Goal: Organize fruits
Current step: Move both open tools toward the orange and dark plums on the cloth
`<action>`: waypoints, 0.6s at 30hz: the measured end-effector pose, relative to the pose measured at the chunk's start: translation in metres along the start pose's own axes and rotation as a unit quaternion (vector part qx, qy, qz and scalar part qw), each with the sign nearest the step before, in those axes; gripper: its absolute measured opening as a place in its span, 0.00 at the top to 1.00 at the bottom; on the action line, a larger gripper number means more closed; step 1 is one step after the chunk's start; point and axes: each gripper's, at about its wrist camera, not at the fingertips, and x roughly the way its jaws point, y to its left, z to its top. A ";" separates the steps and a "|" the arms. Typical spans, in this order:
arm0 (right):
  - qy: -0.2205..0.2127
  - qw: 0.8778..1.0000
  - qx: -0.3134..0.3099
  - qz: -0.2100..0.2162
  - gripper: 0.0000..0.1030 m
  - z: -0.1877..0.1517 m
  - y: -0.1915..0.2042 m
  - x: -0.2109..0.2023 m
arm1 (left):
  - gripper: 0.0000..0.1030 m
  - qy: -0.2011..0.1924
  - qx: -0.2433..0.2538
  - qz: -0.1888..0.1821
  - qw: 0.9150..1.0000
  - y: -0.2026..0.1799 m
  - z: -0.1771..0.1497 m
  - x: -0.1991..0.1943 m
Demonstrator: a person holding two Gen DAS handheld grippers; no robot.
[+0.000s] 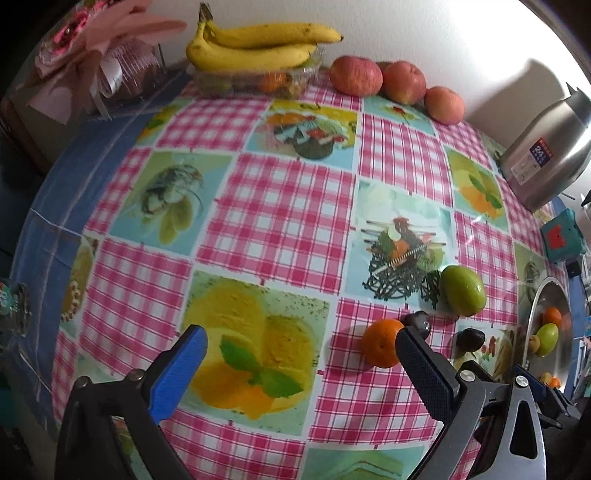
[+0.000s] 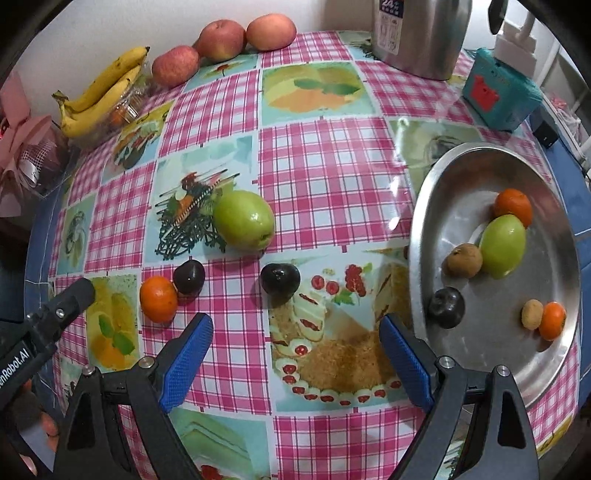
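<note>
On the checked tablecloth lie a green apple (image 2: 244, 219), an orange mandarin (image 2: 159, 298), and two dark plums (image 2: 189, 276) (image 2: 280, 278). The steel plate (image 2: 436, 206) at the right holds several fruits: a green apple (image 2: 503, 246), mandarins, a plum (image 2: 446, 307) and small brown fruits. My left gripper (image 1: 301, 354) is open and empty, low over the cloth, just left of the mandarin (image 1: 381, 347). My right gripper (image 2: 295, 343) is open and empty, in front of the nearer plum and left of the plate. The left gripper's finger (image 2: 66, 299) shows in the right wrist view.
Bananas (image 1: 255, 48) lie on a clear box at the back, with three red apples (image 1: 356, 75) beside them. A steel kettle (image 2: 417, 33) and a teal box (image 2: 498, 92) stand at the back right. A pink bouquet (image 1: 85, 62) lies at the back left.
</note>
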 end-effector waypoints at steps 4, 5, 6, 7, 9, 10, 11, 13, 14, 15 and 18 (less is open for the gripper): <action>0.004 1.000 -0.012 -0.007 0.11 0.000 0.002 0.007 | 0.00 0.011 -0.016 -0.016 1.000 -0.001 -0.003 0.011; 0.004 1.000 -0.014 -0.008 0.11 0.000 0.001 0.008 | 0.00 0.012 -0.019 -0.019 1.000 -0.001 -0.004 0.012; 0.004 1.000 -0.015 -0.010 0.11 0.000 0.001 0.008 | 0.00 0.011 -0.023 -0.022 0.999 -0.002 -0.005 0.013; 0.003 1.000 -0.017 -0.013 0.11 0.000 0.000 0.009 | 0.00 0.011 -0.027 -0.025 0.999 -0.002 -0.005 0.014; 0.000 1.000 -0.017 -0.015 0.11 0.000 -0.001 0.008 | 0.00 0.012 -0.036 -0.036 0.999 -0.002 -0.006 0.017; -0.002 1.000 -0.017 -0.014 0.11 0.000 -0.002 0.008 | 0.00 0.013 -0.038 -0.040 0.998 -0.003 -0.006 0.017; -0.004 1.000 -0.016 -0.014 0.11 0.005 0.002 0.012 | 0.00 0.017 -0.040 -0.045 0.998 -0.004 -0.006 0.019; -0.010 1.000 -0.017 -0.012 0.11 0.007 0.002 0.011 | 0.00 0.023 -0.040 -0.055 0.997 -0.006 -0.007 0.021; -0.014 1.000 -0.017 -0.011 0.11 0.007 0.002 0.011 | 0.00 0.025 -0.040 -0.061 0.997 -0.007 -0.007 0.022; -0.017 1.000 -0.017 -0.011 0.11 0.008 0.002 0.011 | 0.00 0.026 -0.038 -0.065 0.997 -0.009 -0.006 0.023; -0.023 1.000 -0.019 -0.009 0.14 0.009 0.002 0.011 | 0.00 0.028 -0.027 -0.068 0.997 -0.014 -0.006 0.025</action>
